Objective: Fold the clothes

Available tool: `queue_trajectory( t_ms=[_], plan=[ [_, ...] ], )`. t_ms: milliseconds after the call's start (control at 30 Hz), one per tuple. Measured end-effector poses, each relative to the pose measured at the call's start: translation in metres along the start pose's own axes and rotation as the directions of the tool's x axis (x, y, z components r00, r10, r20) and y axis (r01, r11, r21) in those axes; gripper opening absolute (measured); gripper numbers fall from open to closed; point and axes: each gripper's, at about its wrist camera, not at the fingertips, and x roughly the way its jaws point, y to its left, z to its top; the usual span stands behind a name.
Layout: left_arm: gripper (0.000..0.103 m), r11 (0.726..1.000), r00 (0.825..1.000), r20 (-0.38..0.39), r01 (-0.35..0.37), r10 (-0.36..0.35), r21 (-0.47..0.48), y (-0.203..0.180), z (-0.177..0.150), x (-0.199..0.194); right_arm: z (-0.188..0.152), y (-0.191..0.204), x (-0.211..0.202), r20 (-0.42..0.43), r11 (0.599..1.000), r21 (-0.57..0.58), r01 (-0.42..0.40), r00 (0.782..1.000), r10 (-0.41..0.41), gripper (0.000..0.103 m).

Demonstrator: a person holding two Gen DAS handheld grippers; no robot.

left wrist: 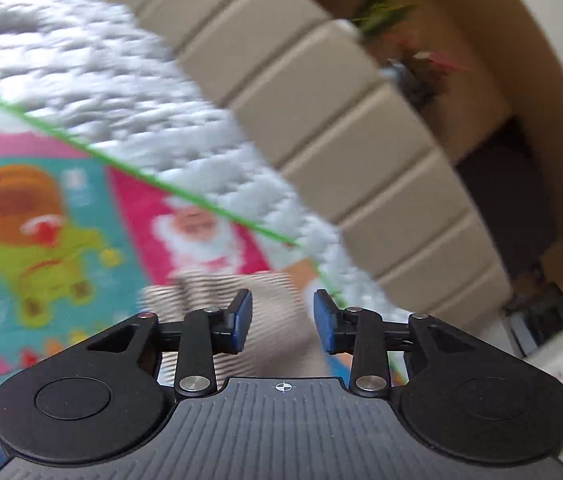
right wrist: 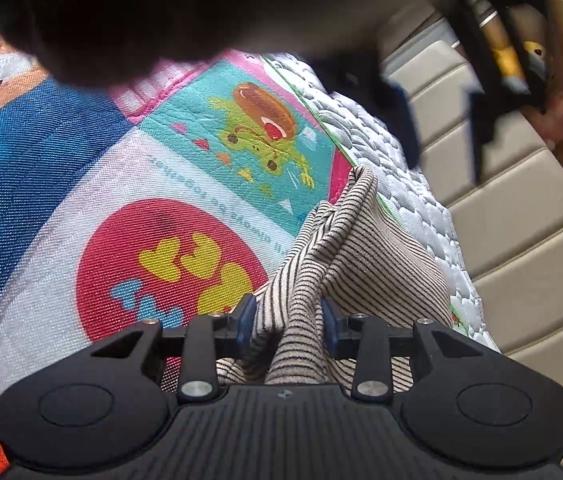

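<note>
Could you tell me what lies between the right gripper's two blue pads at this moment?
A bunched fold of the striped garment fills the gap of the right gripper; the right wrist view shows it, though whether the pads actually pinch it is unclear.

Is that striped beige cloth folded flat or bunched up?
Bunched up: the striped beige cloth rises in creased ridges between the right claw's blue pads, over the cartoon-printed mat.

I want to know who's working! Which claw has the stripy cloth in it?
The right claw: stripy cloth bunches between its blue pads. The left claw gapes, gripping nothing.
</note>
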Motion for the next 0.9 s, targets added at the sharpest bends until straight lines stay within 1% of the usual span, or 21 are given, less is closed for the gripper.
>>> queue_trajectory(
  t_ms=[33,67,100,133,167,200,233,300,333,367,400,467,533,600,633,700,733,767,800,900],
  plan=[
    [0.038,0.999,0.999,0.001,0.032,-0.032,0.029,-0.010,-0.001,0.007,-0.001,-0.004,-0.002,0.004,1.000,0.012,-0.019,1.000,0.019,0.037],
    [0.038,0.998,1.000,-0.024,0.006,-0.004,0.069,-0.018,-0.006,0.021,-0.002,-0.007,-0.004,0.007,0.999,0.024,-0.037,0.999,0.037,0.040],
    [0.037,0.994,0.998,-0.048,-0.038,0.043,0.104,-0.017,-0.010,0.036,-0.003,-0.013,-0.007,0.012,0.997,0.042,-0.062,0.998,0.062,0.050],
    [0.035,0.990,0.994,-0.070,-0.080,0.088,0.113,-0.013,-0.013,0.047,-0.007,-0.028,-0.013,0.022,0.989,0.090,-0.116,0.993,0.115,0.054],
    [0.031,0.990,0.990,-0.087,-0.107,0.115,0.093,-0.004,-0.014,0.056,-0.011,-0.042,-0.020,0.035,0.976,0.137,-0.171,0.985,0.167,0.059],
    [0.024,0.989,0.985,-0.104,-0.133,0.140,0.071,0.006,-0.014,0.064,-0.014,-0.057,-0.026,0.050,0.957,0.184,-0.224,0.975,0.218,0.066],
    [0.021,0.990,0.985,-0.106,-0.135,0.139,0.048,0.013,-0.012,0.067,-0.018,-0.071,-0.033,0.066,0.935,0.231,-0.269,0.963,0.260,0.071],
    [0.020,0.990,0.984,-0.106,-0.138,0.140,0.019,0.024,-0.008,0.070,-0.033,-0.103,-0.044,0.086,0.897,0.345,-0.277,0.961,0.263,0.091],
    [0.018,0.990,0.984,-0.107,-0.142,0.144,0.019,0.027,-0.007,0.070,-0.043,-0.120,-0.046,0.095,0.865,0.420,-0.274,0.961,0.259,0.096],
    [0.017,0.989,0.983,-0.108,-0.146,0.147,0.020,0.031,-0.006,0.070,-0.053,-0.134,-0.044,0.094,0.829,0.492,-0.267,0.963,0.254,0.103],
    [0.016,0.989,0.983,-0.110,-0.147,0.148,0.019,0.033,-0.006,0.070,-0.064,-0.145,-0.038,0.087,0.779,0.572,-0.256,0.964,0.252,0.103],
    [0.015,0.989,0.982,-0.112,-0.149,0.150,0.022,0.035,-0.007,0.069,-0.081,-0.159,-0.014,0.049,0.679,0.695,-0.236,0.958,0.283,0.103],
    [0.015,0.987,0.981,-0.112,-0.154,0.157,0.036,0.032,-0.007,0.069,-0.104,-0.164,0.021,0.029,0.536,0.804,-0.257,0.917,0.397,0.103],
    [0.015,0.985,0.979,-0.111,-0.163,0.168,0.058,0.029,-0.007,0.069,-0.119,-0.156,0.041,0.059,0.392,0.879,-0.269,0.880,0.472,0.103],
    [0.015,0.984,0.979,-0.111,-0.166,0.172,0.068,0.028,-0.008,0.069,-0.119,-0.150,0.042,0.081,0.361,0.888,-0.285,0.869,0.487,0.101],
    [0.015,0.982,0.977,-0.111,-0.174,0.182,0.075,0.028,-0.008,0.069,-0.107,-0.145,0.026,0.110,0.420,0.843,-0.336,0.872,0.476,0.095],
    [0.014,0.981,0.976,-0.111,-0.179,0.187,0.076,0.028,-0.008,0.069,-0.098,-0.144,0.015,0.132,0.466,0.801,-0.375,0.871,0.474,0.094],
    [0.014,0.980,0.975,-0.109,-0.185,0.192,0.077,0.029,-0.008,0.069,-0.092,-0.144,0.005,0.155,0.491,0.771,-0.407,0.866,0.475,0.092],
    [0.014,0.979,0.974,-0.107,-0.191,0.198,0.078,0.030,-0.008,0.069,-0.086,-0.149,-0.001,0.168,0.506,0.747,-0.432,0.858,0.485,0.092],
    [0.014,0.978,0.974,-0.109,-0.190,0.199,0.083,0.031,-0.008,0.069,-0.083,-0.138,-0.002,0.084,0.586,0.704,-0.402,0.866,0.493,0.092]
  ],
)
